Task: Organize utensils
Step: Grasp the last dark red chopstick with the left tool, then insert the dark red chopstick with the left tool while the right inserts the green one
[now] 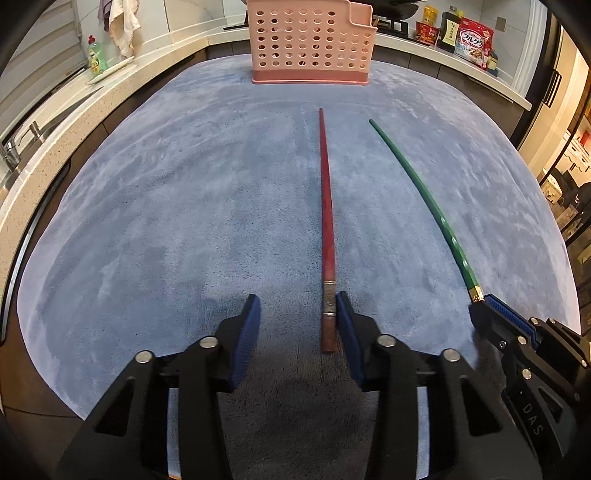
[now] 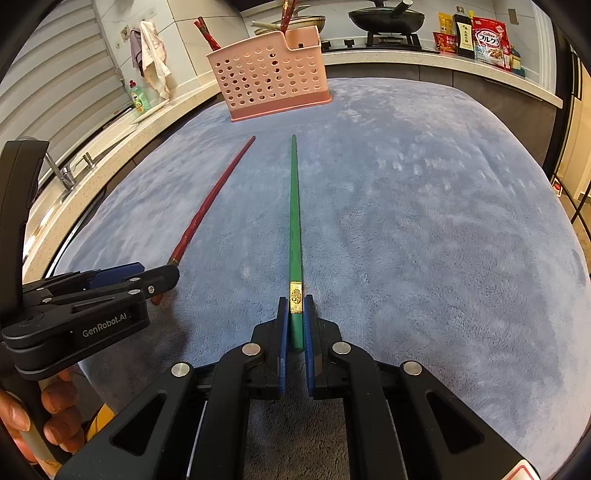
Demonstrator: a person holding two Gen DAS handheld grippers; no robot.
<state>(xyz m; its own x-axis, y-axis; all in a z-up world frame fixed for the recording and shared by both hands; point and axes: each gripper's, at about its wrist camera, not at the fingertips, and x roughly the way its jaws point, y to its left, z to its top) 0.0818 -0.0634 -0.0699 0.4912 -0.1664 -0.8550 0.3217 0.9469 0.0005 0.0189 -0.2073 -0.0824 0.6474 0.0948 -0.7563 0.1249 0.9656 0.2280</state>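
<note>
- Red chopstick (image 1: pixel 327 236) lies flat on the blue cloth (image 1: pixel 166 221), its thick end near the cloth's near edge, its tip aimed at the pink basket (image 1: pixel 310 40) at the far edge.
- The left gripper (image 1: pixel 297 314) straddles that thick end with its jaws still apart — one blue pad sits right against the stick, the other stands clear of it, so nothing is clamped yet.
- The right gripper (image 2: pixel 295 321) is clenched on the green chopstick (image 2: pixel 295 221), pads pressing just below its gold band; the stick runs beside the red one, a little apart, also pointing at the basket.
- Step in hand, as I judge it: taking up both chopsticks, one per gripper. The right has its stick; the left has yet to finish its grasp.
- Next move calls for the left jaws to close squarely on the red handle, then both sticks to be lifted, tipped upright and carried to the basket's open top.
- The right wrist view shows red chopsticks (image 2: pixel 207 33) already standing in the basket and a person's fingers (image 2: pixel 55 402) on the left handle; the left wrist view cuts off the basket's top, but alone shows the gap at the red stick.
</note>
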